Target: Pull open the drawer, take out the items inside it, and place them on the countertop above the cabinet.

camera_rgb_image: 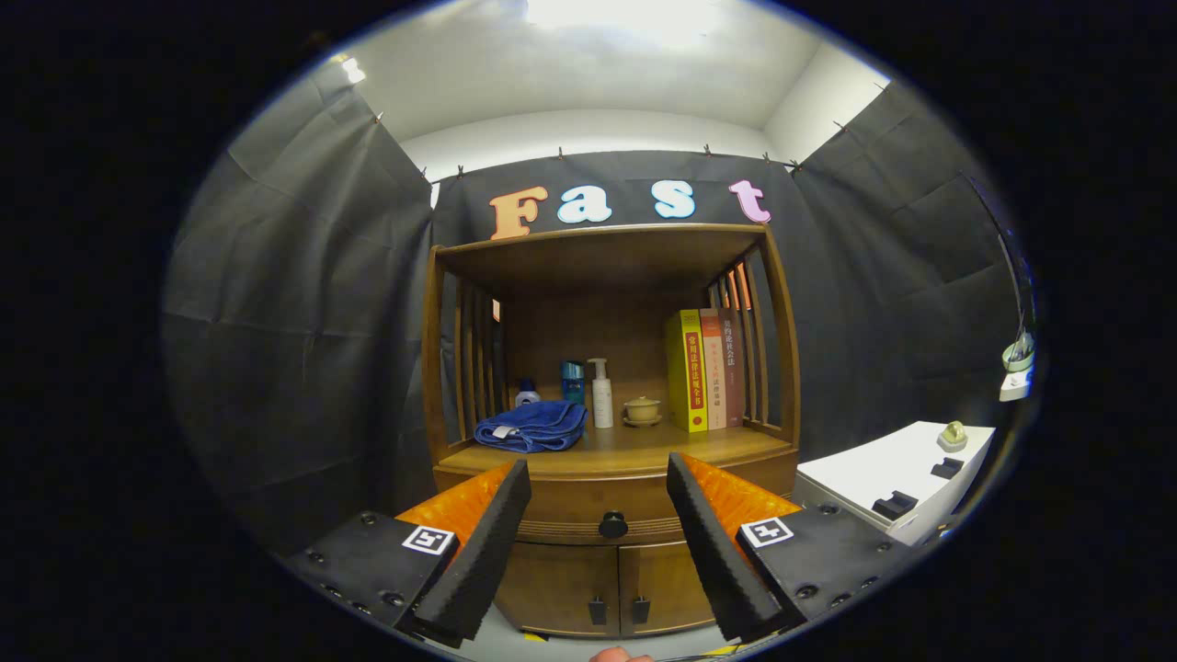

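- While my tongs stand wide open and hold nothing, the drawer sits shut at twelve o'clock, well beyond the fingertips.
- Its round black knob shows in the gap between my fingers.
- On the countertop above lies a blue towel toward eleven o'clock, with books toward one.

The cabinet stands dead ahead at 12 o'clock, its drawer closed, the drawer knob seen between the spread fingers of the tool, beyond them. On the surface above: a folded towel at 11 o'clock, bottles behind it, a lidded cup at centre, books upright at 1 o'clock. Two doors sit under the drawer. A side table stands at 3 o'clock.
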